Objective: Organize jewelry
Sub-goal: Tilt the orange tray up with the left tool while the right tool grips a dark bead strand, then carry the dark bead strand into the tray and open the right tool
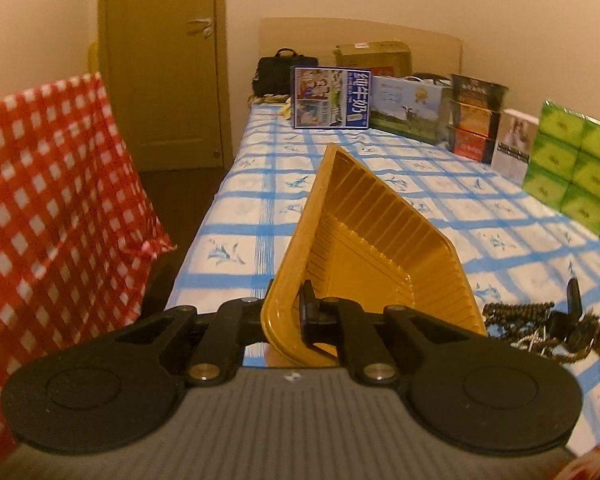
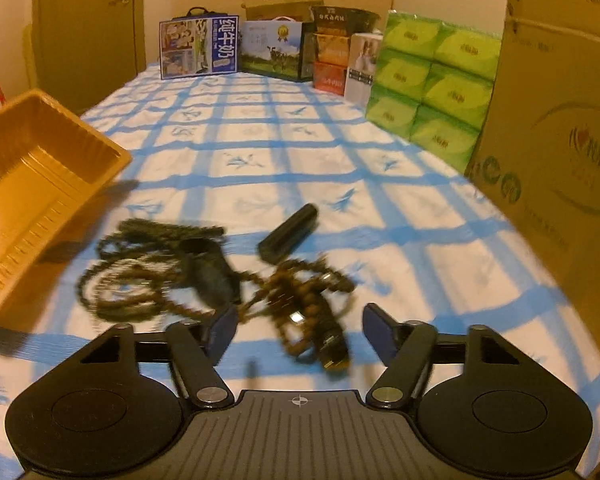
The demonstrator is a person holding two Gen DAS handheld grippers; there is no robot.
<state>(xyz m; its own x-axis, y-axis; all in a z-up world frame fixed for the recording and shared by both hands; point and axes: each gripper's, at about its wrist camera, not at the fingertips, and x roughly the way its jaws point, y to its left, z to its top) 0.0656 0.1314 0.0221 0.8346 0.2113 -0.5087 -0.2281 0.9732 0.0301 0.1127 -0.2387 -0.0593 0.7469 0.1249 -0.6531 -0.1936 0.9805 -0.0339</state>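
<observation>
My left gripper (image 1: 288, 312) is shut on the rim of a yellow plastic tray (image 1: 364, 240) and holds it tilted on its side above the bed. The tray (image 2: 32, 184) also shows at the left of the right wrist view. A tangled pile of brown bead necklaces (image 2: 204, 276) with dark pieces and a black tube (image 2: 288, 232) lies on the blue-checked sheet (image 2: 300, 152). My right gripper (image 2: 298, 332) is open, its fingers on either side of the pile's near end. The pile (image 1: 548, 328) lies to the right of the tray in the left wrist view.
Boxes and cartons (image 2: 260, 48) stand along the far end of the bed. Green tissue packs (image 2: 432, 80) and a big cardboard box (image 2: 556, 120) line the right side. A red-checked cloth (image 1: 48, 208) hangs at the left, by a door (image 1: 160, 60).
</observation>
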